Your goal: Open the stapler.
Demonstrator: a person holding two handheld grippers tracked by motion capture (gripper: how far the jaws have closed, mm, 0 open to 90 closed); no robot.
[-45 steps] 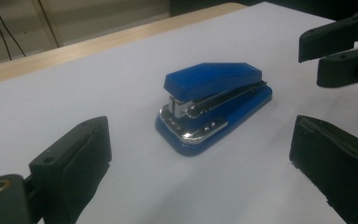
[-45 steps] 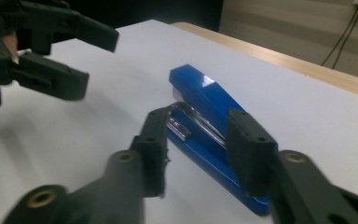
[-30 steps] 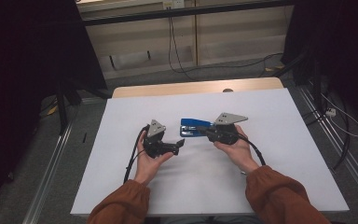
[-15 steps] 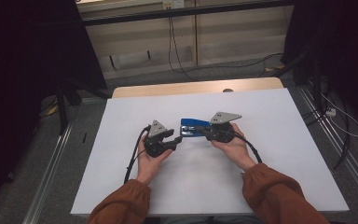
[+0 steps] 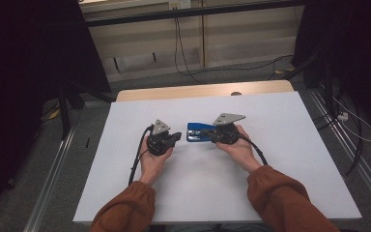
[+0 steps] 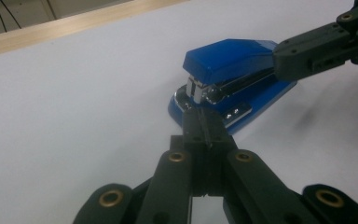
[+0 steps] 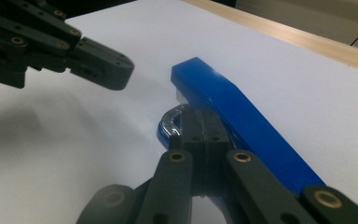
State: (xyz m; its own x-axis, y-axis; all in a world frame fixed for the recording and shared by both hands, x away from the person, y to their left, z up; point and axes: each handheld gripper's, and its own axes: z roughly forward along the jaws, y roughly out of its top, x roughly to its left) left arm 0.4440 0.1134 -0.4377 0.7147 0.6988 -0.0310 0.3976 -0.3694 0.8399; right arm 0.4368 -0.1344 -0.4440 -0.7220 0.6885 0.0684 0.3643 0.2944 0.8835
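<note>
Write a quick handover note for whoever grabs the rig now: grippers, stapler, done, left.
Left gripper: jaws have just been closing, now shut with nothing between them, tips pointing at the blue stapler's front end.
Right gripper: jaws together, lying against the stapler's rear part; a real grip can't be told.
Stapler: flat on the white table, between both grippers.
Done: both grippers brought to the stapler.
Left: probably steady it and work the stapler.
</note>
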